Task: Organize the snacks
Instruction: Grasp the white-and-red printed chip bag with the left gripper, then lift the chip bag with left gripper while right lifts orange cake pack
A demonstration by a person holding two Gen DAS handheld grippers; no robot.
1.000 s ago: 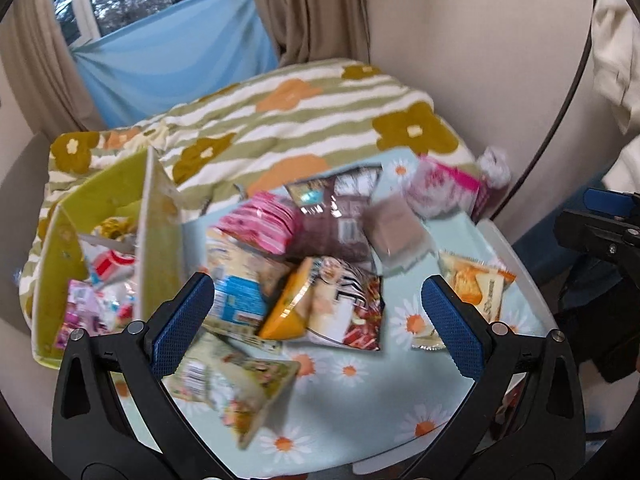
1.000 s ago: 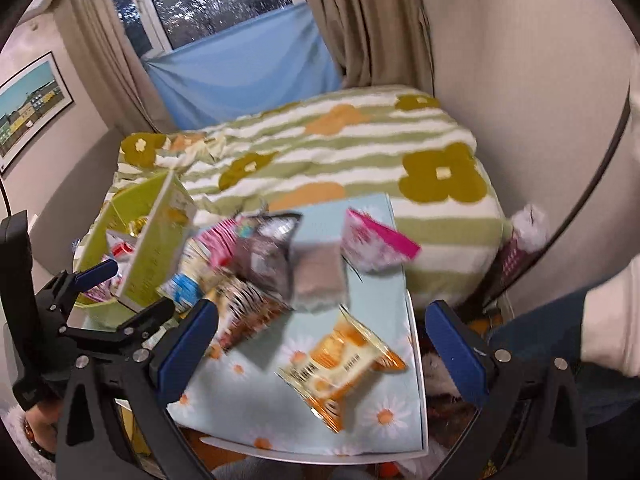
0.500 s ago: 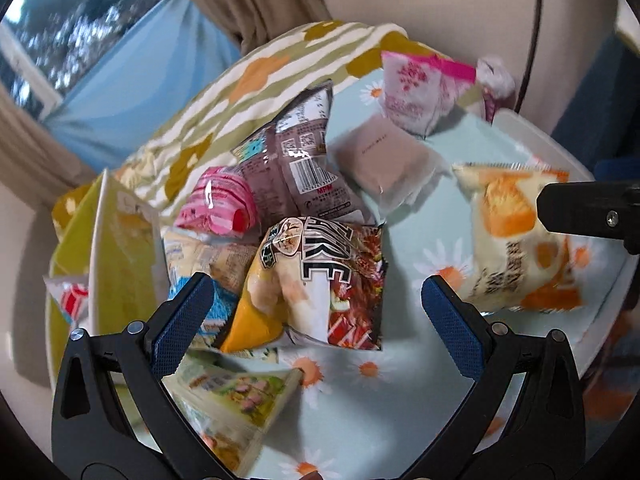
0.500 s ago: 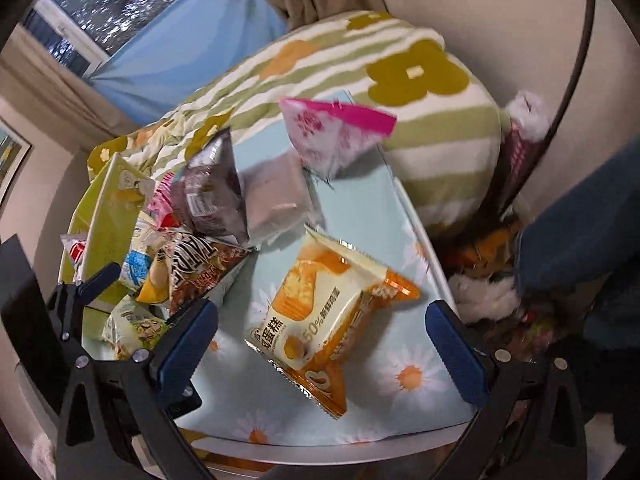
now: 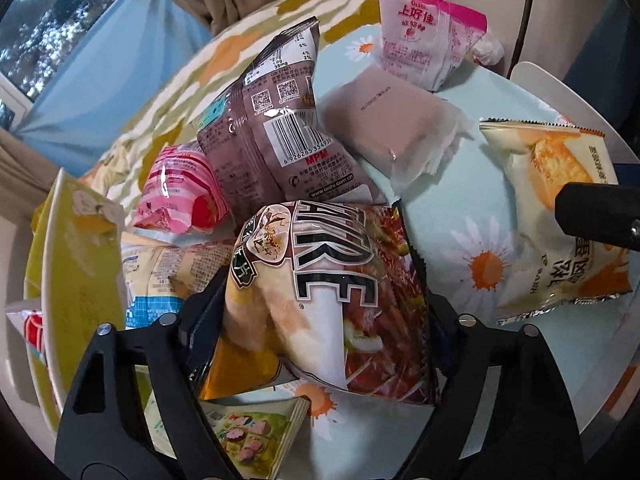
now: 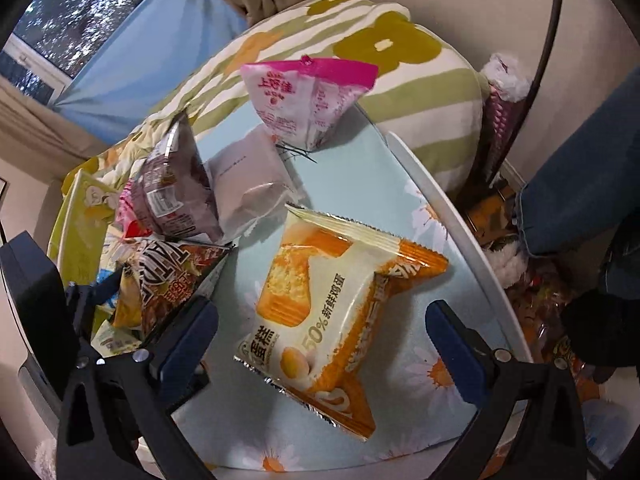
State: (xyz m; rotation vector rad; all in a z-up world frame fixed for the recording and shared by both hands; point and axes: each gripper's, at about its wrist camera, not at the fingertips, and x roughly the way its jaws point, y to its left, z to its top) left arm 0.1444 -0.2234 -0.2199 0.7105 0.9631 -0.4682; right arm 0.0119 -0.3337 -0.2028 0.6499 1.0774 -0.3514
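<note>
Pick-up step: left gripper point(image 5: 324, 320) jaws are closing around the chip bag point(image 5: 332, 292); right gripper point(image 6: 320, 344) jaws stand apart over the cake packet point(image 6: 332, 312). Next: lift toward the yellow box point(image 5: 76, 280) beside the chip bag.

Both handheld grippers share one build. The left gripper point(image 5: 320, 332) has a black plastic frame with triangular cut-outs and silver screw heads at its joints. The right gripper point(image 6: 320, 344) has the same black frame and screws, with ribbed dark blue pads point(image 6: 454, 352). The person wears blue denim point(image 6: 580, 184).
</note>
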